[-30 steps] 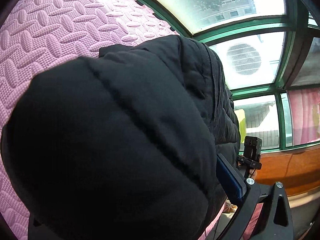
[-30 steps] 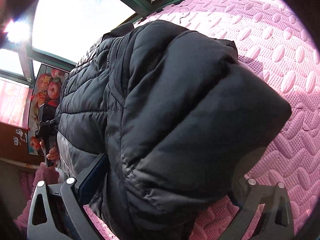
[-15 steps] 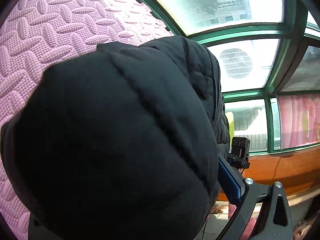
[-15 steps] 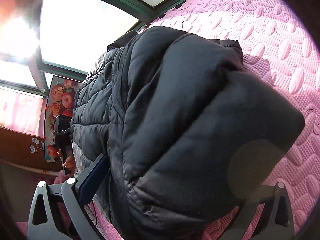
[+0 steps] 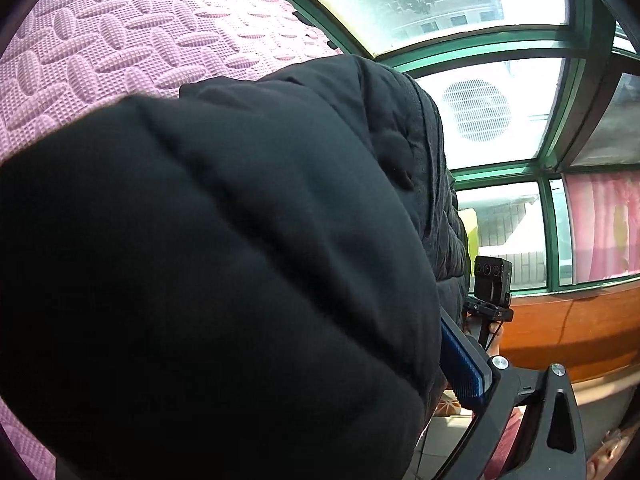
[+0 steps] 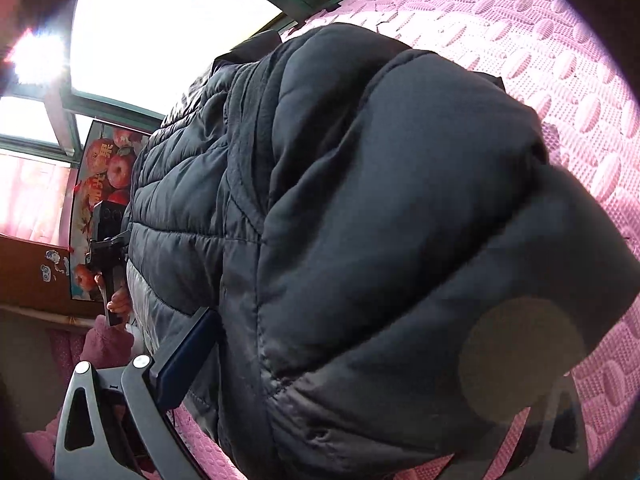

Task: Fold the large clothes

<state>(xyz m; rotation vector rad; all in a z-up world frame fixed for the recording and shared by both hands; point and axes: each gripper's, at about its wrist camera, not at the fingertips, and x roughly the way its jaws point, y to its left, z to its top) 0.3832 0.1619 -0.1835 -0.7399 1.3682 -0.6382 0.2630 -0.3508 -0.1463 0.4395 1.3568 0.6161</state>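
Note:
A black quilted puffer jacket [image 5: 224,264] fills most of the left wrist view and hangs lifted above the pink foam mat [image 5: 120,28]. My left gripper [image 5: 360,420] is shut on the jacket; only its right blue-padded finger [image 5: 464,368] shows, the other is hidden under fabric. In the right wrist view the same jacket [image 6: 380,240] bulges over my right gripper [image 6: 340,420], which is shut on it; its left blue pad [image 6: 184,356] presses the fabric. Each view shows the other gripper far off beside the jacket, in the left wrist view [image 5: 490,292] and in the right wrist view [image 6: 108,248].
Green-framed windows [image 5: 500,40] with pink curtains [image 5: 600,224] stand behind the mat. A wooden ledge [image 5: 568,328] runs below them. An apple poster [image 6: 100,184] hangs by the window. The person's pink sleeve [image 6: 106,344] is at lower left.
Both grippers have tilted and risen a little with the jacket still gripped. The jacket hangs higher, and more window shows behind it.

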